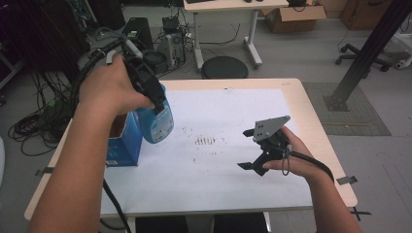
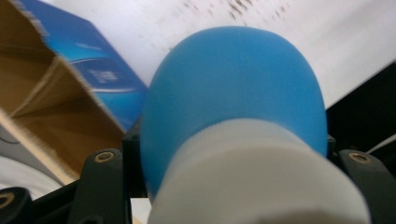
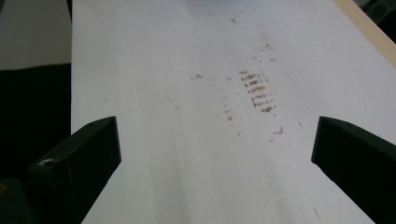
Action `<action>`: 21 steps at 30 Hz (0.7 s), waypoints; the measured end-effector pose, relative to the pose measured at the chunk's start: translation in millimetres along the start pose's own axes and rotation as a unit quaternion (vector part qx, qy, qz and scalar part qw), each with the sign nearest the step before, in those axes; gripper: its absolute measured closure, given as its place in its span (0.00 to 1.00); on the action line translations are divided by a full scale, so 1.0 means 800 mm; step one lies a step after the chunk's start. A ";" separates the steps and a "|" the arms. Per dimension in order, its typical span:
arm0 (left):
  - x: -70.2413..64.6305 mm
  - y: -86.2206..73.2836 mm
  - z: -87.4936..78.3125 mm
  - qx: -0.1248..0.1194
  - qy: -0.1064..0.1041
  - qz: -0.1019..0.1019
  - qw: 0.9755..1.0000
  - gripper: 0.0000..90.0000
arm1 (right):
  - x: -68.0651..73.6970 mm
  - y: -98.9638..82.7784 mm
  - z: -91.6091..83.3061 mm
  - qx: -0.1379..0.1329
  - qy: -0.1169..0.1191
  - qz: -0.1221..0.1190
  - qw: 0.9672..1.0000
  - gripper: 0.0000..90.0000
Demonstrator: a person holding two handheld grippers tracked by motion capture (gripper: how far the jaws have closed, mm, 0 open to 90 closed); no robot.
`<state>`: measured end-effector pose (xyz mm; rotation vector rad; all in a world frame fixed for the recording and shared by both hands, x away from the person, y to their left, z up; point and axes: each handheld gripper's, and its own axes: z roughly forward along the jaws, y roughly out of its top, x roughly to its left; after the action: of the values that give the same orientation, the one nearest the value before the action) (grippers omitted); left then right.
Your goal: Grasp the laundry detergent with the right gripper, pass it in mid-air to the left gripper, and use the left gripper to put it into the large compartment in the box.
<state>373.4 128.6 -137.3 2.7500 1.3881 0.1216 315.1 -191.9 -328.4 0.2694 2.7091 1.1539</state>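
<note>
**High view: blue bottle held up at the left, right jaws spread**

High view gives me the blue bottle point(image 1: 158, 121) hanging over the left part of the worktop point(image 1: 311, 111), its long axis close to upright with a slight tilt, rounded body down and neck up. My left hand-held gripper point(image 1: 145, 82) is clamped on the neck from above, so the bottle hangs below the jaws, and my left hand point(image 1: 109, 87) is wrapped around the gripper body behind it. In the left gripper view the white cap point(image 2: 261, 177) sits nearest the camera between the two jaws, and the blue body point(image 2: 233, 84) swells away beyond it.

Just beside the bottle, on its left, stands an open blue carton point(image 1: 124, 141), with its brown inside visible in the left gripper view point(image 2: 46, 102).

A white sheet point(image 1: 228, 145) covers the worktop, marked with a patch of short brown smudges point(image 1: 205, 141) near the middle.

My right hand-held gripper point(image 1: 252, 150) hovers over the sheet's right side, well apart from the bottle, jaws spread wide with nothing between them.
</note>
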 end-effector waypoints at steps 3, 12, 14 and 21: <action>0.022 -0.003 -0.029 -0.020 -0.007 -0.041 0.999 0.44 | -0.003 -0.002 -0.006 0.022 -0.004 -0.004 1.000 0.02; 0.071 -0.011 -0.072 -0.022 0.000 -0.150 0.988 0.44 | -0.012 -0.007 -0.014 0.045 -0.010 0.002 0.999 0.02; 0.085 -0.014 -0.074 -0.019 0.001 -0.174 0.985 0.44 | -0.013 -0.008 -0.015 0.045 -0.011 0.002 0.999 0.02; 0.120 -0.032 -0.075 -0.019 0.010 -0.226 0.974 0.44 | -0.015 -0.012 -0.017 0.051 -0.010 0.007 0.999 0.02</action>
<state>403.6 221.8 -75.3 2.3309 1.9483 0.1510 322.9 -210.7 -324.6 0.3125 2.7570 1.0115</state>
